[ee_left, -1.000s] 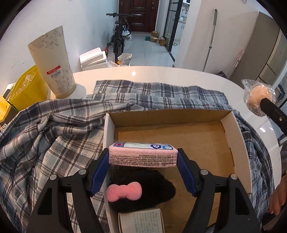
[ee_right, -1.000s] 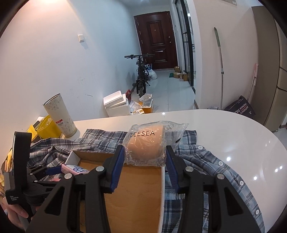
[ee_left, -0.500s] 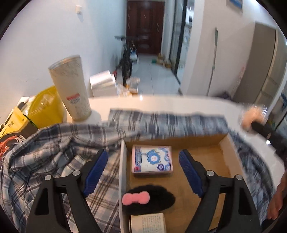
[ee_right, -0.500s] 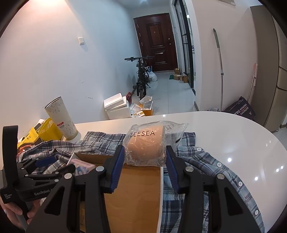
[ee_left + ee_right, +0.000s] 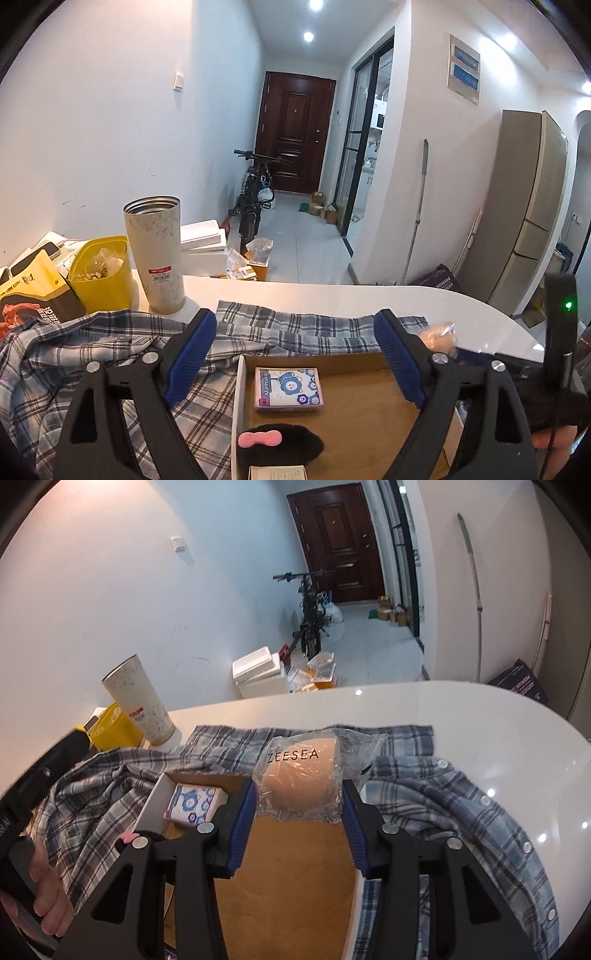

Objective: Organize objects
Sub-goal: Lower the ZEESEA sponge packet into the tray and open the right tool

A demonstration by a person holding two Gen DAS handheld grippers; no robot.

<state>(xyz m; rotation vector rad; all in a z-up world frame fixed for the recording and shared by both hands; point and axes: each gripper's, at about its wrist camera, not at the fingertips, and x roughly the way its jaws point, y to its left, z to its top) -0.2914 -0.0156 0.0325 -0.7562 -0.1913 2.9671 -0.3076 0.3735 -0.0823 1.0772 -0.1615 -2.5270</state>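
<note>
The left gripper [image 5: 295, 354] is opening its jaws wide, nothing between them; below them a pink tissue pack [image 5: 289, 388] is lying flat in the cardboard box [image 5: 354, 413]. The right gripper [image 5: 299, 812] is clamping its jaws on a bagged sponge [image 5: 301, 782] above the box, which is sitting on a plaid shirt [image 5: 461, 812] over the desk [image 5: 498, 716].

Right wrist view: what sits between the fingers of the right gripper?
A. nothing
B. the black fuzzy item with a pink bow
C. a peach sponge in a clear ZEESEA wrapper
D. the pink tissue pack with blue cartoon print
C: the right gripper is closed on the wrapped sponge, above the cardboard box; the tissue pack lies inside the box.
</note>
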